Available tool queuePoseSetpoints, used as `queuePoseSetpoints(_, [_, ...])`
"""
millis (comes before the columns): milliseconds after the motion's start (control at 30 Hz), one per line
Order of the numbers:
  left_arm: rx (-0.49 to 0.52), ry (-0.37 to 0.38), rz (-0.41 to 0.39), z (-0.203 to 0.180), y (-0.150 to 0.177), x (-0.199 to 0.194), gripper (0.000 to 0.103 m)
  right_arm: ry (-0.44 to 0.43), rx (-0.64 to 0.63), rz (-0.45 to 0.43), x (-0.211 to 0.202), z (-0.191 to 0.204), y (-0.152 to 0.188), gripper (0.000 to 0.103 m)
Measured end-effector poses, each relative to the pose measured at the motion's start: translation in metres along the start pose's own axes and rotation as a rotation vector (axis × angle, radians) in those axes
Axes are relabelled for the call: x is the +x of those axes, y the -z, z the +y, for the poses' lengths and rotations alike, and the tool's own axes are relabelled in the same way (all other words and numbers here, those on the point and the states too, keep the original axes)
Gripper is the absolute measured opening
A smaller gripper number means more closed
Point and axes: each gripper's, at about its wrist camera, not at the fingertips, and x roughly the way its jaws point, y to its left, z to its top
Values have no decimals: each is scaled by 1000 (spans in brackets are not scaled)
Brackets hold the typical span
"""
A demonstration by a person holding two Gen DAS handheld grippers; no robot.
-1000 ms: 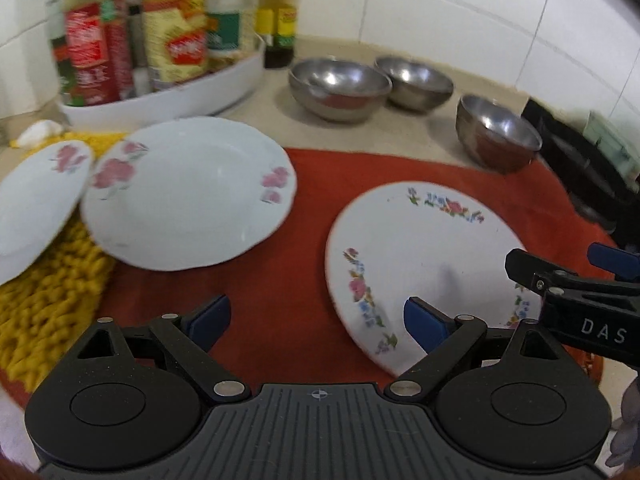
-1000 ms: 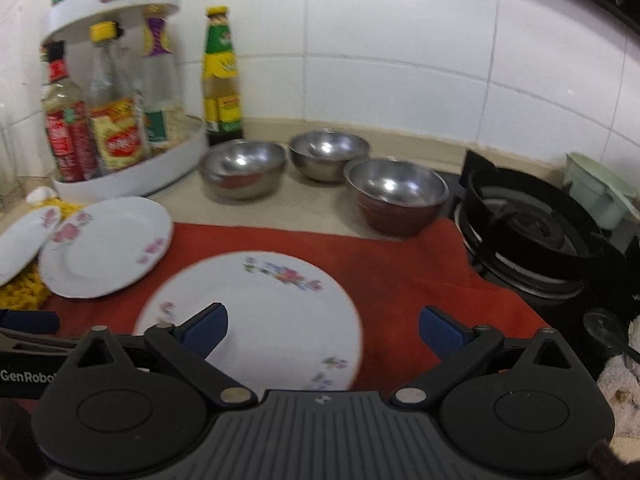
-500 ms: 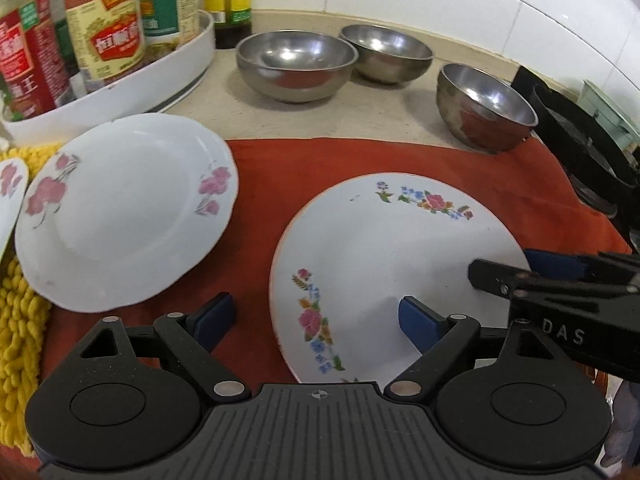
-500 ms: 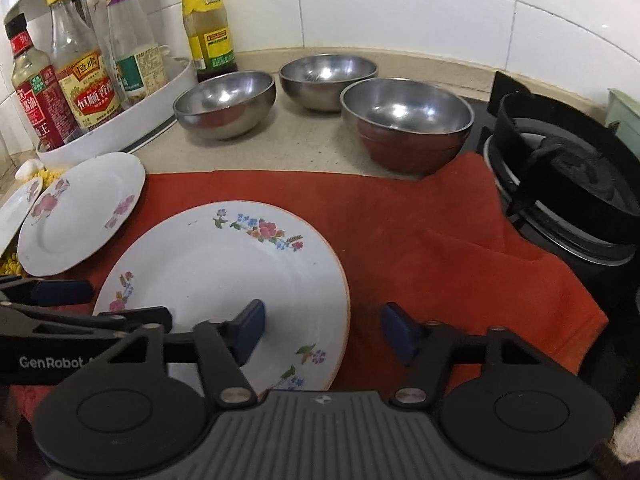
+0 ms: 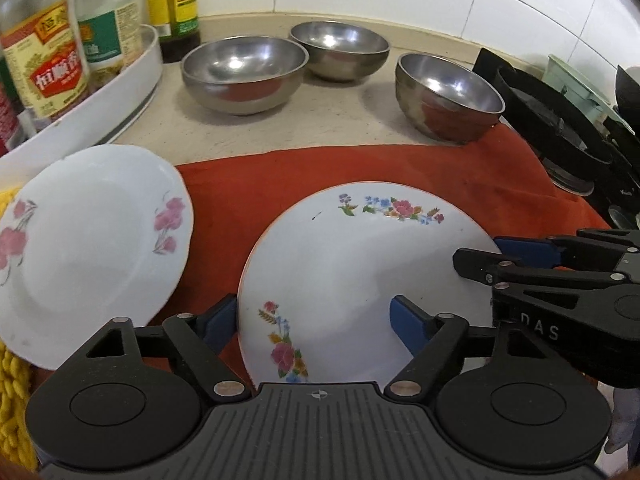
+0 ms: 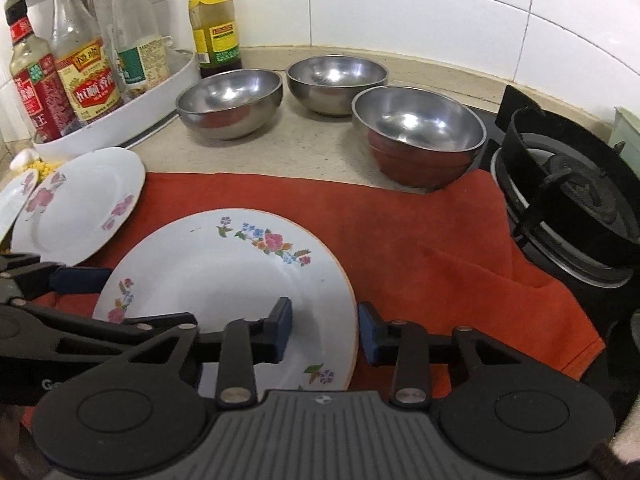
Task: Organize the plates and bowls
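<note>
A white plate with multicoloured flower sprays (image 6: 224,276) is seen lying on a red cloth (image 6: 420,248) spread over a beige kitchen counter. Both grippers are placed at this plate from opposite sides.

The right gripper (image 6: 325,330) is set astride the plate's right rim: one blue pad is shown above the plate's inner surface, the other just outside the rim over the cloth. Its jaws are closing, with the rim between them; a visible gap is left on each side, so the pads are not yet pressed on the plate.

The left gripper (image 5: 314,322) is set astride the plate's left rim (image 5: 248,280), one blue pad outside it over the cloth and the other above the plate's middle. Its jaws are closing too, though they are held much wider. Contact with the plate cannot be judged for certain from this angle, but none appears to be made.

A second white plate with pink flowers (image 5: 84,236) is shown to the left, partly on the cloth and partly on a yellow mat (image 5: 12,380). Three steel bowls (image 6: 230,102) are grouped at the back of the counter, empty and upright. A white tray of sauce bottles (image 6: 120,120) is seen at the far left and a black gas burner (image 6: 572,208) at the right.
</note>
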Motion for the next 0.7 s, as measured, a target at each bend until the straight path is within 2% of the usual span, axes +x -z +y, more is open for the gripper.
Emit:
queuePoseSetpoints(67, [-9, 19, -2, 1, -1, 0, 86, 1, 8, 1, -1, -2, 0, 28])
queuePoseSetpoints(267, [-9, 64, -1, -7, -9, 3, 85, 10, 63, 25, -6, -9, 2, 27])
queuePoseSetpoints(400, [0, 61, -13, -13, -13, 8, 82, 42, 100, 10, -4, -20, -3, 27])
queuePoseSetpoints(467, [-31, 64, -8, -6, -16, 8, 78, 62, 90, 0, -1, -21, -9, 27])
queuePoseSetpoints(533, [-52, 22, -38, 0, -16, 1, 80, 103, 55, -5, 2, -18, -13, 27])
queuePoseSetpoints(600, [-52, -28, -84, 4, -15, -11, 85, 193, -2, -50, -4, -12, -17, 30])
queuePoseSetpoints(667, [-46, -59, -122, 5, -16, -22, 87, 227, -16, -82, -12, -12, -23, 51])
queuePoseSetpoints(700, [-41, -69, -138, 4, -17, -27, 87, 230, -24, -98, -16, -13, -26, 54])
